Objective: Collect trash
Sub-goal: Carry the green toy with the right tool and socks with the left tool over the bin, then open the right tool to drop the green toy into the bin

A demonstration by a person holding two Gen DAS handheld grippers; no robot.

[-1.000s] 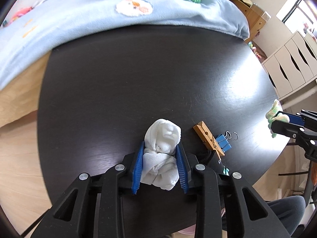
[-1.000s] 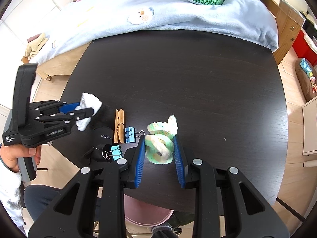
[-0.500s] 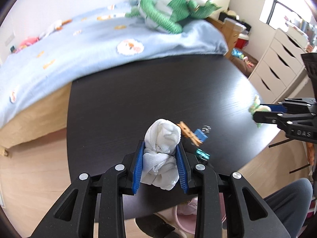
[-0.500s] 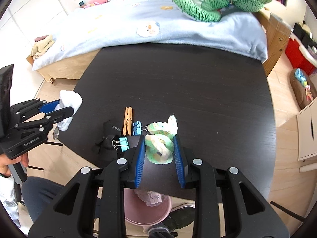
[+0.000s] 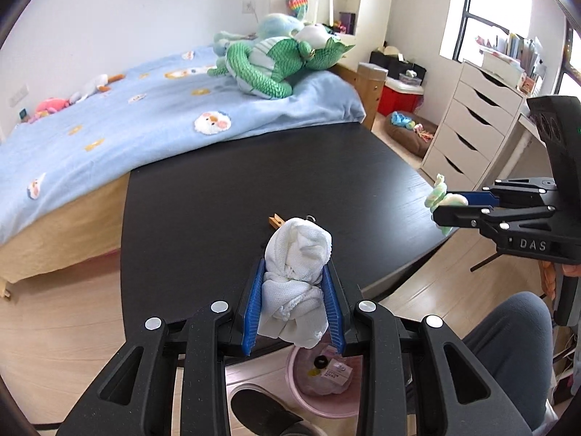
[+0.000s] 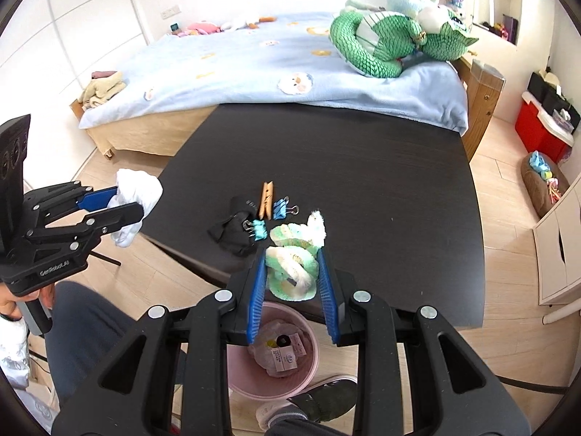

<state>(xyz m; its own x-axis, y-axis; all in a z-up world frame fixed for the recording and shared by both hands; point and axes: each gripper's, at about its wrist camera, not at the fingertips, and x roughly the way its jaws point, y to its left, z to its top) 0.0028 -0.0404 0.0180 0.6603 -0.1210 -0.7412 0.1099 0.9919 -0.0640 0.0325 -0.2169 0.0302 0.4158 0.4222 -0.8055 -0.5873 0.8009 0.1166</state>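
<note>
While we hold both grippers up over the near edge of the black table [image 6: 363, 167], a pink bin [image 6: 308, 370] sits on the floor below them. Beyond that edge lie a black pouch [image 6: 232, 232], two blue binder clips [image 6: 281, 210] and a wooden clothespin [image 6: 267, 200]; past the table stands a bed [image 6: 254, 69]. Our left gripper [image 5: 294, 290] pinches a crumpled white tissue wad [image 5: 297, 269]; our right gripper [image 6: 292, 276] pinches a pale green-and-white fluffy scrap [image 6: 290, 272].

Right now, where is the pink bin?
The pink bin stands on the floor under the table's near edge, below the right hand-held gripper.
</note>
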